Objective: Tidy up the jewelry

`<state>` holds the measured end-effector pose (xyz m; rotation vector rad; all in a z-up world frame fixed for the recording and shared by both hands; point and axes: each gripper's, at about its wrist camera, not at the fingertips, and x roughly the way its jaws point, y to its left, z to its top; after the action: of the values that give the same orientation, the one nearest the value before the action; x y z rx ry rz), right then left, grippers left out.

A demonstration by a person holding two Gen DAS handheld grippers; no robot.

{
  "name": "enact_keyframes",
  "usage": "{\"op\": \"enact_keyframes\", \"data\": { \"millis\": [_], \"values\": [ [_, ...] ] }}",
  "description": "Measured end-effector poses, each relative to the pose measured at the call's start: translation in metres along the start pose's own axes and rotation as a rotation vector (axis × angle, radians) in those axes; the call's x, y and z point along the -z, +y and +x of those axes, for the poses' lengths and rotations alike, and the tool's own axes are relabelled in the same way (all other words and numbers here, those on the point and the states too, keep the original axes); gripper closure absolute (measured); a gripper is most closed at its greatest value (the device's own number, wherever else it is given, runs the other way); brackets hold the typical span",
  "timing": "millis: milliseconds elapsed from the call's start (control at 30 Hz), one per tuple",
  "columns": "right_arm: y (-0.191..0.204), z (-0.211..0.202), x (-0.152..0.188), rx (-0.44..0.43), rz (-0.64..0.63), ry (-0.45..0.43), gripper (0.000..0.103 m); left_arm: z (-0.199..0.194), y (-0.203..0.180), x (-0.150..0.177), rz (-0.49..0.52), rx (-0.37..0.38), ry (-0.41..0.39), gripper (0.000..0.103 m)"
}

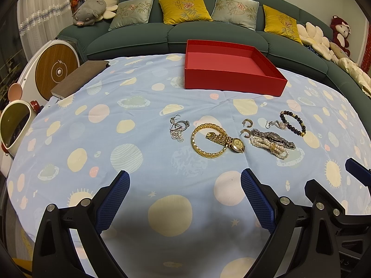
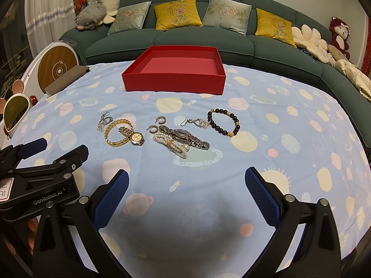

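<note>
On the blue tablecloth [image 1: 139, 106] in the left wrist view, the left gripper [image 1: 185, 180] hangs spread and empty short of the gold bangle [image 1: 209, 140]; in the right wrist view, the right gripper [image 2: 186, 180] is likewise spread before the pearl bracelet [image 2: 172, 144], the red box [image 2: 174, 82] behind likely awaiting the pieces
</note>
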<state>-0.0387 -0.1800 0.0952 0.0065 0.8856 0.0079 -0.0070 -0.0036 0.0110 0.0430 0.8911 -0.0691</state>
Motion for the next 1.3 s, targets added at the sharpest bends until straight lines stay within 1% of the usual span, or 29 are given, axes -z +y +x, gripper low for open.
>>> {"op": "enact_keyframes", "data": {
  "millis": [167, 367, 467, 500, 533, 567, 600, 667, 733, 767, 800, 867, 900, 933, 1067, 1100, 1133, 1167, 1300],
  "values": [
    [-0.002, 0.002, 0.000, -0.013, 0.001, 0.001, 0.005, 0.002, 0.002, -0.002, 0.002, 0.005, 0.004, 0.009],
    [-0.014, 0.017, -0.008, -0.045, 0.018, -0.015, 0.005, 0.015, 0.021, -0.009, -0.066, 0.006, 0.025, 0.009],
    [-0.022, 0.028, -0.012, -0.072, 0.038, -0.005, 0.007, 0.023, 0.029, -0.012, -0.085, -0.002, 0.023, 0.009],
    [-0.023, 0.032, -0.012, -0.084, 0.040, -0.001, 0.011, 0.025, 0.030, -0.013, -0.086, -0.001, 0.023, 0.009],
    [-0.023, 0.037, -0.012, -0.092, 0.038, 0.013, 0.018, 0.028, 0.031, -0.014, -0.086, 0.003, 0.027, 0.009],
    [-0.022, 0.043, -0.013, -0.105, 0.032, 0.036, 0.023, 0.031, 0.031, -0.014, -0.084, 0.006, 0.034, 0.009],
    [-0.020, 0.047, -0.013, -0.125, 0.023, 0.047, 0.031, 0.034, 0.031, -0.015, -0.084, 0.014, 0.041, 0.009],
    [-0.015, 0.053, -0.012, -0.144, -0.007, 0.041, 0.036, 0.040, 0.030, -0.014, -0.080, 0.020, 0.051, 0.009],
    [-0.008, 0.061, -0.013, -0.166, -0.034, 0.058, 0.043, 0.046, 0.029, -0.014, -0.077, 0.032, 0.065, 0.009],
    [-0.006, 0.064, -0.013, -0.182, -0.047, 0.057, 0.045, 0.049, 0.029, -0.014, -0.077, 0.037, 0.071, 0.009],
    [-0.003, 0.068, -0.013, -0.183, -0.063, 0.050, 0.047, 0.051, 0.029, -0.014, -0.078, 0.040, 0.075, 0.009],
    [0.001, 0.078, -0.013, -0.175, -0.086, 0.065, 0.051, 0.056, 0.029, -0.014, -0.079, 0.050, 0.080, 0.009],
    [0.002, 0.082, -0.014, -0.185, -0.089, 0.074, 0.057, 0.057, 0.029, -0.014, -0.079, 0.057, 0.082, 0.009],
    [0.003, 0.085, -0.014, -0.184, -0.093, 0.074, 0.059, 0.059, 0.029, -0.014, -0.079, 0.062, 0.086, 0.009],
    [0.003, 0.098, -0.016, -0.175, -0.092, 0.089, 0.059, 0.065, 0.028, -0.014, -0.080, 0.083, 0.100, 0.009],
    [0.002, 0.100, -0.016, -0.171, -0.096, 0.089, 0.064, 0.067, 0.028, -0.014, -0.082, 0.092, 0.106, 0.009],
    [0.002, 0.101, -0.017, -0.169, -0.099, 0.088, 0.071, 0.068, 0.028, -0.014, -0.084, 0.098, 0.109, 0.009],
    [0.002, 0.101, -0.017, -0.170, -0.099, 0.086, 0.073, 0.069, 0.027, -0.014, -0.084, 0.101, 0.110, 0.009],
    [0.000, 0.100, -0.017, -0.175, -0.089, 0.086, 0.075, 0.072, 0.024, -0.014, -0.086, 0.125, 0.120, 0.009]
  ]
}}
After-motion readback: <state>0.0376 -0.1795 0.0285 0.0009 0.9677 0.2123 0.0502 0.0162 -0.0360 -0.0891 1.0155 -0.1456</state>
